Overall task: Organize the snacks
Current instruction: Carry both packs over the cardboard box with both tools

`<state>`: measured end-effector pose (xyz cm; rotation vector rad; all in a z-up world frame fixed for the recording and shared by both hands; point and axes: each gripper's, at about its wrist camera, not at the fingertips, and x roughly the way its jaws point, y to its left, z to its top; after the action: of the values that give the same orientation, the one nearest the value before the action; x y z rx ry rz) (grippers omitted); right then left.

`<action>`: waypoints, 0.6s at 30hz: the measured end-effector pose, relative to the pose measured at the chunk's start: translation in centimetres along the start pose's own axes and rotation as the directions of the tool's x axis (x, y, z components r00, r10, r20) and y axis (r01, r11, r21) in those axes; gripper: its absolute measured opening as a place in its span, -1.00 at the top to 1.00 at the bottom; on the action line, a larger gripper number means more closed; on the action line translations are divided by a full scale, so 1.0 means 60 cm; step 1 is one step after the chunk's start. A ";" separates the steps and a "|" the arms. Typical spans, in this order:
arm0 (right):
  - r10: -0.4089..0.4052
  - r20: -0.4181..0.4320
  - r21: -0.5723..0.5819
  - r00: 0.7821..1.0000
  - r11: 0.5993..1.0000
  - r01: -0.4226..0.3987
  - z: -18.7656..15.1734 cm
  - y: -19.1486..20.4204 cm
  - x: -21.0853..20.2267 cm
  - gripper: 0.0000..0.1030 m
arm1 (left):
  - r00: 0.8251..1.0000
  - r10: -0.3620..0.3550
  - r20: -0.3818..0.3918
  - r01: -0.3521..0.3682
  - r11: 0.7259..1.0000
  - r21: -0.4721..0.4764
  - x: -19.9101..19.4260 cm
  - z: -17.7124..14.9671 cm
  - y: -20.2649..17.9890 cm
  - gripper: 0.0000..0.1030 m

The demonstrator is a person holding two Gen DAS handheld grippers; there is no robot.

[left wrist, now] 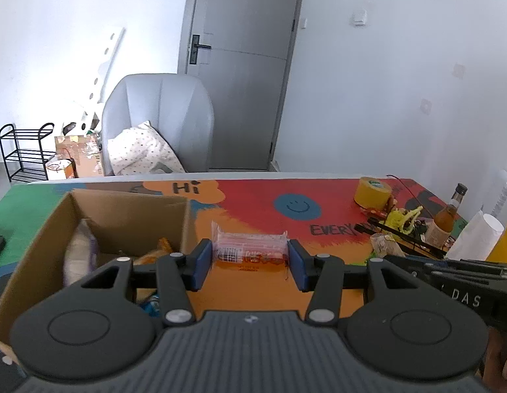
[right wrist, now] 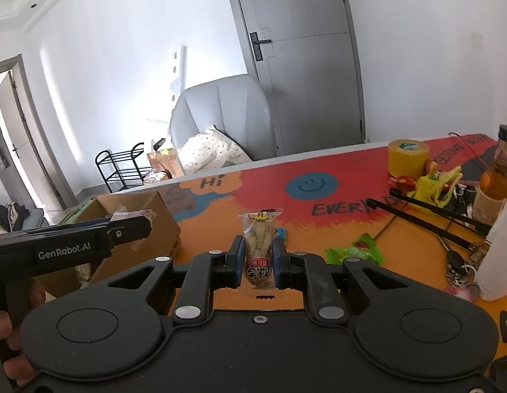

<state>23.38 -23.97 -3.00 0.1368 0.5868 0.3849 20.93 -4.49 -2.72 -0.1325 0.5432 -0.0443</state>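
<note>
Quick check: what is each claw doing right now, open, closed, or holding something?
Left claw: closed on a pink-and-orange snack packet, gripped by its ends.
Right claw: closed on a clear snack packet with a red label, held upright.

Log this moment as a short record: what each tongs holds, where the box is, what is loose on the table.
left tongs: shut on a pink-and-orange snack packet, held crosswise
right tongs: shut on a yellow snack packet, held lengthwise
cardboard box: open, left of both tongs, snacks already inside
loose snack: green packet on the table, right of the right tongs
other items: yellow tape roll, bottle
</note>
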 end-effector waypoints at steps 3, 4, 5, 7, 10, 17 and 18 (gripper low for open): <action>0.014 0.004 -0.005 1.000 1.000 -0.014 0.003 0.014 0.003 0.69 | 1.000 0.009 0.007 -0.009 1.000 -0.011 -0.009 0.003 0.015 0.05; 0.020 0.005 -0.008 1.000 1.000 -0.020 0.004 0.020 0.004 0.69 | 1.000 0.013 0.010 -0.013 1.000 -0.017 -0.012 0.004 0.021 0.05; 0.026 0.006 -0.012 1.000 1.000 -0.026 0.006 0.025 0.006 0.69 | 1.000 0.019 0.014 -0.019 1.000 -0.022 -0.015 0.006 0.028 0.05; 0.039 0.007 -0.020 0.999 0.999 -0.039 0.009 0.037 0.010 0.69 | 0.999 0.031 0.021 -0.031 0.999 -0.030 -0.020 0.009 0.039 0.05; 0.059 0.010 -0.033 0.998 0.998 -0.059 0.015 0.054 0.017 0.69 | 0.998 0.051 0.031 -0.049 0.998 -0.044 -0.030 0.015 0.060 0.05; 0.100 0.008 -0.060 0.995 0.993 -0.100 0.026 0.095 0.032 0.69 | 0.994 0.097 0.041 -0.094 0.993 -0.071 -0.046 0.024 0.107 0.05; 0.106 0.007 -0.063 0.994 0.992 -0.105 0.027 0.100 0.034 0.69 | 0.994 0.103 0.039 -0.100 0.992 -0.076 -0.048 0.025 0.113 0.05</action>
<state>23.97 -17.66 -1.31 0.1097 0.5576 0.5045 19.30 2.64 -0.93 -0.1773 0.5083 0.0778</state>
